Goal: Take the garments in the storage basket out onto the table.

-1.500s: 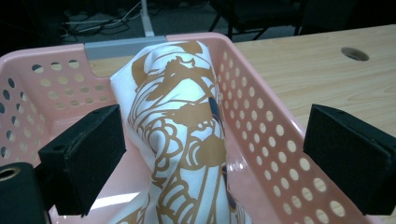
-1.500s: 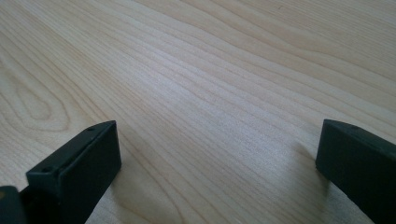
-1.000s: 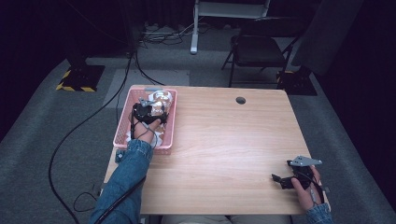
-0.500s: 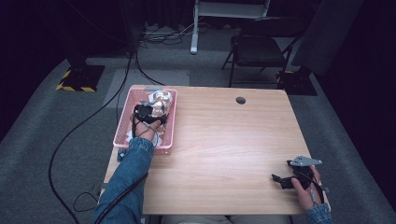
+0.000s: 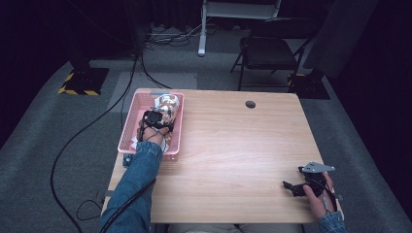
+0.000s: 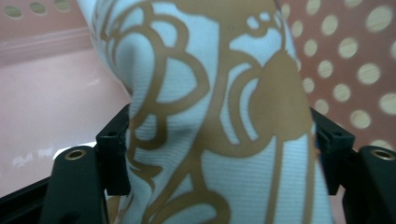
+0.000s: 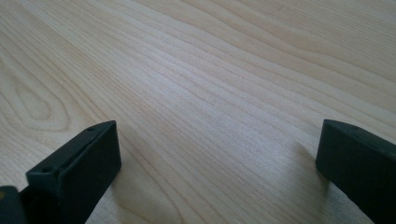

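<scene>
Down in the pink basket point(image 5: 127, 135), at the far left corner of the counter point(image 5: 228, 155), the left gripper point(image 5: 154, 119) had its jaws about half closed, and they had just been closing, with a fold of white cloth patterned in tan point(image 6: 219, 121) bunched between them. In the left gripper view the cloth filled the whole gap and met both black jaws at the sides, so the jaws were grasping it. The cloth rose from between the jaws and leaned towards the basket's perforated pink wall point(image 6: 355, 60), through whose round holes the wood of the counter showed. In the high view the cloth point(image 5: 167, 103) lay heaped in the far part of the basket, just beyond the gripper, with a paler piece showing near the basket's near end beside the person's denim sleeve point(image 5: 141, 174).

Well apart from the basket, at the near right edge of the counter, the right gripper point(image 5: 291, 187) rested low over bare wood. Its jaws stood wide apart and released, with nothing between them but the grain of the counter.

A round cable hole point(image 5: 250, 104) sat near the counter's far edge, right of the basket. Beyond the counter a dark folding chair point(image 5: 267, 51) stood on the grey carpet, and a black cable point(image 5: 92, 131) trailed across the floor left of the basket.
</scene>
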Demonstrator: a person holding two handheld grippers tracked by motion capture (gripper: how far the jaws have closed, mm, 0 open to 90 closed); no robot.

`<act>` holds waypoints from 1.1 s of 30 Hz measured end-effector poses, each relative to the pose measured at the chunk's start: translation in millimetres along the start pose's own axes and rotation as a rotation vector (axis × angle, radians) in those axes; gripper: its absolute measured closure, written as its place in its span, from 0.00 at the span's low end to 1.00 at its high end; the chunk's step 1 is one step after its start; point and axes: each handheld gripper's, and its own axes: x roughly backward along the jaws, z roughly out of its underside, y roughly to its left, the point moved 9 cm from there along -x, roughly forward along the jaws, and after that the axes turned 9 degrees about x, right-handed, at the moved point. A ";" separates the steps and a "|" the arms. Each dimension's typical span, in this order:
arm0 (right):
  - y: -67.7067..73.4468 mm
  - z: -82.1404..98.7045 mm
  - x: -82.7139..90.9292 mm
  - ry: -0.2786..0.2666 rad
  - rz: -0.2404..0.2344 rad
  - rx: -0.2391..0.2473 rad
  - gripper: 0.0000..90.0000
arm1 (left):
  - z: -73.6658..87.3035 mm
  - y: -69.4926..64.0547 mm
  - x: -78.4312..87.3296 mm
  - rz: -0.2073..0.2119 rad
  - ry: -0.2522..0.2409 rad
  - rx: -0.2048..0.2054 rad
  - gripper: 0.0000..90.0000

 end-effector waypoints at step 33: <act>-0.2 -0.1 -0.2 0.000 -0.003 0.003 0.00 | -6.7 -2.6 17.0 -0.001 0.000 0.067 0.67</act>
